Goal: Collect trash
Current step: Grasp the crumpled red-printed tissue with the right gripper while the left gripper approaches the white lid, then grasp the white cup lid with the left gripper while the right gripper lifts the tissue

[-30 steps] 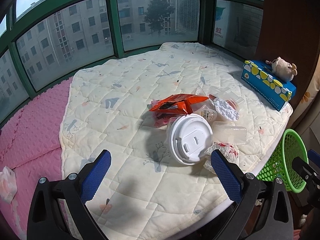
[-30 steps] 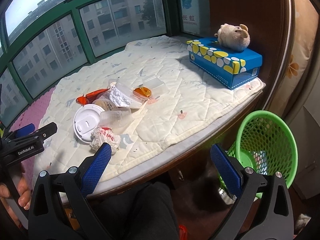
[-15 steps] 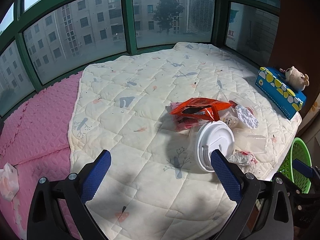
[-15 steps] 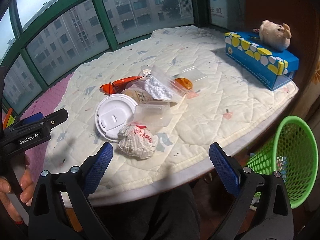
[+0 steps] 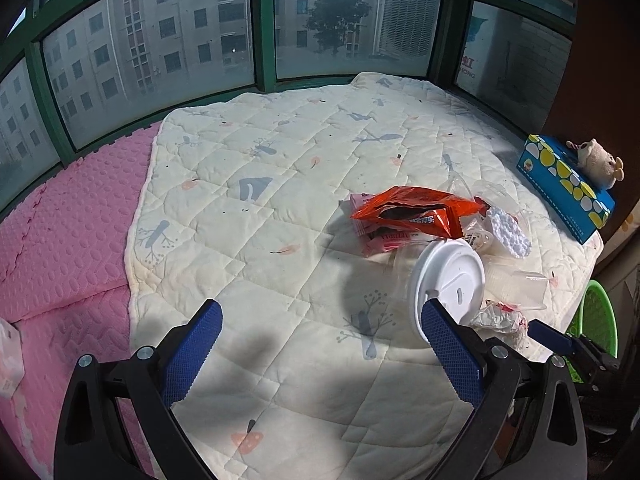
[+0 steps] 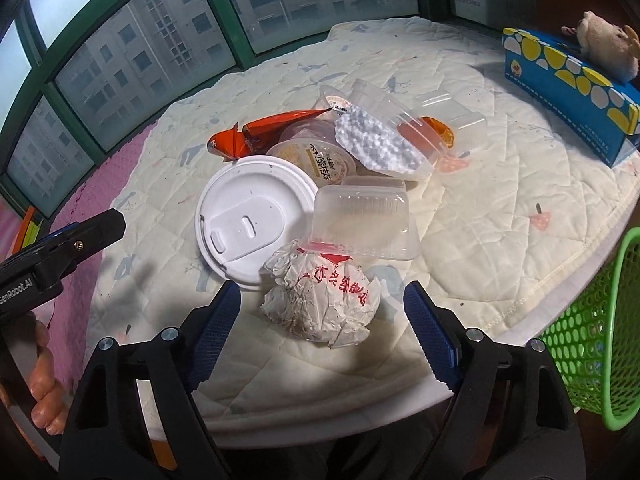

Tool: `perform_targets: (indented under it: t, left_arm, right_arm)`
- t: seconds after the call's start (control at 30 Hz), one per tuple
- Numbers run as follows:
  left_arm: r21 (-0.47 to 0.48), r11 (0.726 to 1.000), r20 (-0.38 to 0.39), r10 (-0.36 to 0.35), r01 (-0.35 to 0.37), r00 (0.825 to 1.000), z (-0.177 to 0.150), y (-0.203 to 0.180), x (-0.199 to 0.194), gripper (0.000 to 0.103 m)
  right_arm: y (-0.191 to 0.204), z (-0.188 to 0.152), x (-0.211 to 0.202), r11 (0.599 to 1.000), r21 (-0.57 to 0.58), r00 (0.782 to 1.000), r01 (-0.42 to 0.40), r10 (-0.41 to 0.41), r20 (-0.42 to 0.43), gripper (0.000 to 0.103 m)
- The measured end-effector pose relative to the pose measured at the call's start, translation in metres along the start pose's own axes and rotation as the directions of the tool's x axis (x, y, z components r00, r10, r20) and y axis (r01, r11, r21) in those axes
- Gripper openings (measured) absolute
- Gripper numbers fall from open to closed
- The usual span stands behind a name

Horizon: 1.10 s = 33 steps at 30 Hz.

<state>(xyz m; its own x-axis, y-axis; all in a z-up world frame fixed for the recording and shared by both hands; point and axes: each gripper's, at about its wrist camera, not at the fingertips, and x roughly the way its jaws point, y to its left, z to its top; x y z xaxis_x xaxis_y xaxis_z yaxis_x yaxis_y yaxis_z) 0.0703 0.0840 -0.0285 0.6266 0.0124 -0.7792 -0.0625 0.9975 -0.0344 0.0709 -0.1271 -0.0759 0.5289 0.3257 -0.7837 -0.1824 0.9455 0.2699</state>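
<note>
A pile of trash lies on the quilted cream mat (image 6: 500,216): a crumpled white paper wrapper (image 6: 320,300), a white cup lid (image 6: 250,224), a clear plastic box (image 6: 364,220), an orange snack bag (image 6: 260,138) and small cups. My right gripper (image 6: 322,316) is open, its fingers either side of the crumpled wrapper, not touching it. My left gripper (image 5: 320,340) is open and empty over the mat, left of the lid (image 5: 448,280) and the orange bag (image 5: 416,212). A green mesh basket (image 6: 600,340) stands beyond the mat's right edge.
A blue tissue box (image 6: 568,92) with a plush toy (image 6: 604,46) on it sits at the far right. Pink foam mats (image 5: 60,240) lie left of the quilt. Green-framed windows (image 5: 264,24) close off the back. The left gripper shows in the right wrist view (image 6: 60,248).
The right gripper has moved in toward the pile and now straddles the crumpled wrapper. The left gripper has drifted left and back, so the pile sits further right in its view.
</note>
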Motion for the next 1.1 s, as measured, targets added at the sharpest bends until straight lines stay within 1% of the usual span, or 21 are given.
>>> perform_targets:
  t: [0.1,0.17,0.27,0.5,0.67,0.73,0.77,0.8,0.83,0.93,1.03,1.07,1.1]
  left_arm:
    - [0.014,1.000,-0.004,-0.020,0.020,1.000,0.000,-0.005,0.002,0.096]
    - [0.018,0.999,-0.013,-0.038,0.038,0.999,0.001,-0.009,0.005,0.096]
    - [0.022,0.998,-0.020,-0.058,0.059,0.998,0.001,-0.014,0.009,0.096]
    - [0.070,0.992,-0.031,-0.105,0.107,0.994,-0.003,-0.034,0.013,0.096]
    - [0.116,0.985,-0.043,-0.122,0.126,0.992,-0.005,-0.053,0.021,0.095]
    - [0.125,0.983,-0.050,-0.125,0.131,0.991,-0.005,-0.058,0.026,0.089]
    - [0.123,0.983,-0.058,-0.132,0.139,0.990,-0.004,-0.059,0.029,0.083]
    - [0.118,0.982,-0.065,-0.143,0.150,0.988,-0.003,-0.060,0.032,0.081]
    - [0.113,0.981,-0.069,-0.148,0.156,0.986,-0.002,-0.060,0.035,0.081]
    - [0.143,0.976,-0.059,-0.155,0.161,0.986,-0.003,-0.064,0.037,0.081]
    - [0.167,0.972,-0.070,-0.157,0.166,0.985,-0.007,-0.068,0.040,0.081]
    - [0.173,0.972,-0.069,-0.150,0.160,0.986,-0.008,-0.069,0.040,0.085]
    - [0.178,0.973,-0.061,-0.138,0.147,0.989,-0.009,-0.070,0.040,0.090]
  right_arm:
    - [-0.004,-0.001,0.005,1.000,0.008,1.000,0.000,0.000,-0.013,0.073]
    - [-0.007,-0.003,0.005,1.000,0.024,1.000,-0.018,0.019,-0.014,0.065]
    - [-0.011,-0.005,-0.001,0.999,0.033,1.000,-0.022,0.022,0.003,0.061]
    - [-0.017,-0.013,-0.021,0.999,0.016,0.999,-0.036,0.035,0.020,0.059]
    - [-0.026,-0.024,-0.031,0.999,0.022,0.999,-0.042,0.042,0.014,0.059]
    - [-0.029,-0.027,-0.035,0.998,0.026,0.999,-0.050,0.049,0.013,0.059]
    - [-0.030,-0.029,-0.037,0.998,0.026,0.999,-0.049,0.049,0.013,0.059]
    - [-0.032,-0.031,-0.039,0.999,0.025,0.999,-0.047,0.047,0.013,0.059]
    - [-0.033,-0.032,-0.040,0.999,0.026,0.999,-0.048,0.048,0.013,0.059]
    - [-0.038,-0.037,-0.046,0.998,0.034,0.999,-0.045,0.044,0.018,0.059]
    - [-0.039,-0.041,-0.049,0.998,0.040,0.999,-0.048,0.047,0.019,0.059]
    - [-0.040,-0.042,-0.050,0.998,0.038,0.999,-0.048,0.047,0.020,0.059]
    - [-0.040,-0.043,-0.052,0.998,0.035,0.999,-0.045,0.044,0.022,0.059]
